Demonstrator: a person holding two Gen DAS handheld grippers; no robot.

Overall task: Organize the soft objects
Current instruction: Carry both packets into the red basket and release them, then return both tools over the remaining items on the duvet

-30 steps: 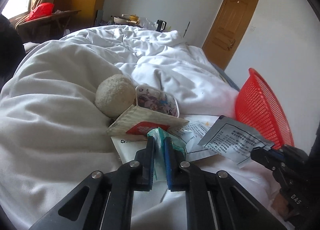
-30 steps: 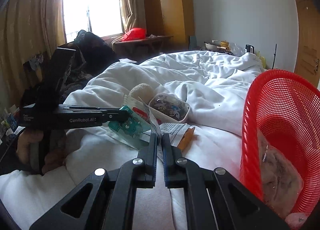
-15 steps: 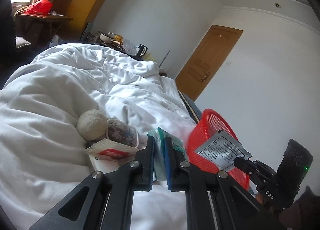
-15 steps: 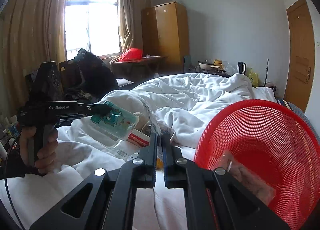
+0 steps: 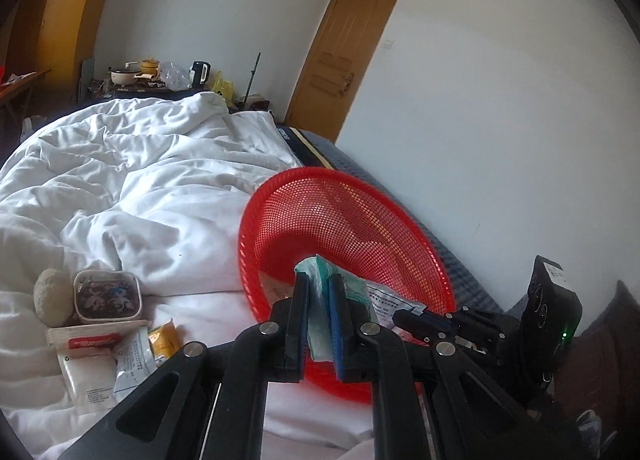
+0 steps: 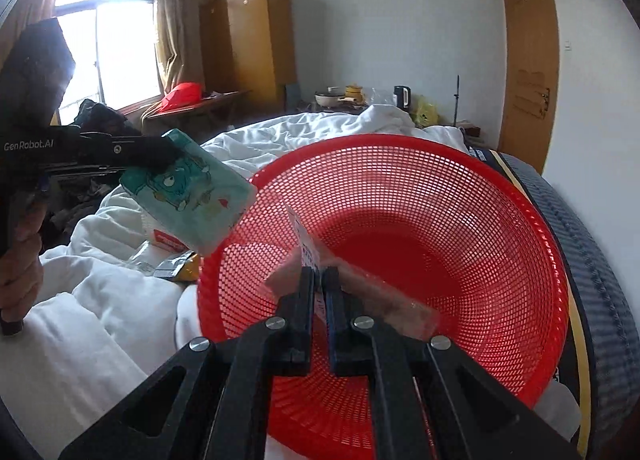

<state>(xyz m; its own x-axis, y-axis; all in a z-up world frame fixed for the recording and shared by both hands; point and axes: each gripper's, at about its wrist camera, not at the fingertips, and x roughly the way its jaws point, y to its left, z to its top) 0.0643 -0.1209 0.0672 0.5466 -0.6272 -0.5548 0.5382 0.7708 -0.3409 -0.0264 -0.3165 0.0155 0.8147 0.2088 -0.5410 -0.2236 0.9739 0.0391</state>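
a basket [image 6: 460, 219] sits tilted on a bed [image 5: 140, 187], a wrapped packet [image 6: 384, 296] inside it; left of the basket, a pile of packets [image 5: 112, 344] lies on the quilt beside a ball [image 5: 52, 296]

Basket mouth: the red mesh basket [image 6: 460, 195] is lying wide open, only a clear-wrapped packet [image 6: 384, 292] occupying its floor.
Left of basket: loose sachets [image 5: 132, 352] and a plush ball [image 5: 52, 296] are crowding the duvet [image 5: 120, 179].
Right of basket: the wall [image 5: 500, 119] is closing off passage.
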